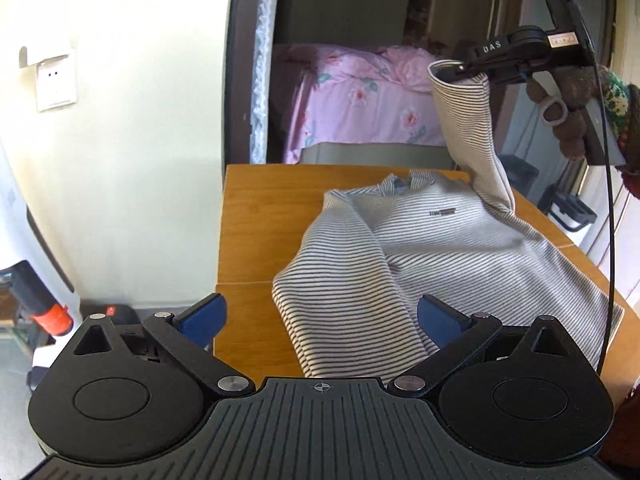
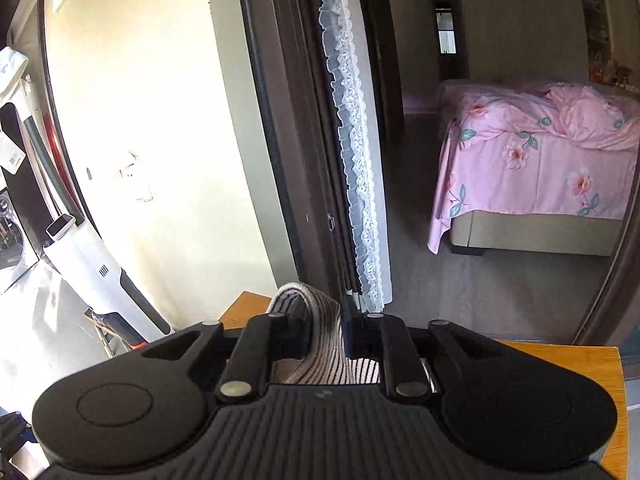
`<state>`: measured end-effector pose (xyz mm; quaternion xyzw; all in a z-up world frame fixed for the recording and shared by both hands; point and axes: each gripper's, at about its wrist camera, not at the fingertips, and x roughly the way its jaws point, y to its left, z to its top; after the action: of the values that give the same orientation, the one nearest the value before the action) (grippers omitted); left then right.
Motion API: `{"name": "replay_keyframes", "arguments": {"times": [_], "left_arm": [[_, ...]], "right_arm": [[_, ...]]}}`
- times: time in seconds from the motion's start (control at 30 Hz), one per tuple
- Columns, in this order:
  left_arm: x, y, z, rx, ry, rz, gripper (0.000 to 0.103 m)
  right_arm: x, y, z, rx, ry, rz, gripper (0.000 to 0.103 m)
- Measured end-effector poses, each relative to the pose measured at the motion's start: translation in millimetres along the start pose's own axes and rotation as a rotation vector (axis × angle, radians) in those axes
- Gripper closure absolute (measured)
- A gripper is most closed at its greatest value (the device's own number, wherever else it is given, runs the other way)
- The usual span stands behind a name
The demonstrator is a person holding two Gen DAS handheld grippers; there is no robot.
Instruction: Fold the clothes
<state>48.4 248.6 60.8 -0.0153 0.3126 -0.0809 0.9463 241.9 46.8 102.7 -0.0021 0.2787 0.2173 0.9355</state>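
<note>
A grey-and-white striped long-sleeved shirt (image 1: 432,248) lies on the wooden table (image 1: 256,216), collar at the far side. One sleeve is folded across the body toward the near edge. My left gripper (image 1: 320,316) hovers open above that folded sleeve, blue pads wide apart and holding nothing. The other sleeve (image 1: 468,120) is lifted high above the table's far right. My right gripper (image 1: 464,68) is shut on its cuff, held by a hand. In the right wrist view the cuff (image 2: 316,320) loops up between the shut fingers of the right gripper (image 2: 326,328).
A bed with a pink floral cover (image 1: 360,100) stands beyond the table through a doorway with a lace curtain (image 2: 356,152). A white wall with a socket (image 1: 54,84) is to the left. A cable (image 1: 608,200) hangs down at the right. A vacuum (image 2: 92,264) leans by the wall.
</note>
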Motion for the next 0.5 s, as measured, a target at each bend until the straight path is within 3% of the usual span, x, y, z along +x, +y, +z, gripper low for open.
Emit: {"name": "replay_keyframes", "arguments": {"times": [0.1,0.23,0.3,0.5], "left_arm": [[-2,3,-5,0.058,0.016,0.023,0.000],[1,23,-4,-0.011,0.013,0.068,0.000],[4,34,0,-0.071,0.010,0.093,0.000],[5,54,6,-0.163,0.013,0.154,0.000]], "right_arm": [[-6,23,-8,-0.093,-0.002,0.002,0.058],[-15,55,-21,-0.213,0.017,0.025,0.054],[-22,78,-37,-0.265,0.058,0.084,0.052],[-44,172,-117,-0.551,0.273,0.424,0.052]]}}
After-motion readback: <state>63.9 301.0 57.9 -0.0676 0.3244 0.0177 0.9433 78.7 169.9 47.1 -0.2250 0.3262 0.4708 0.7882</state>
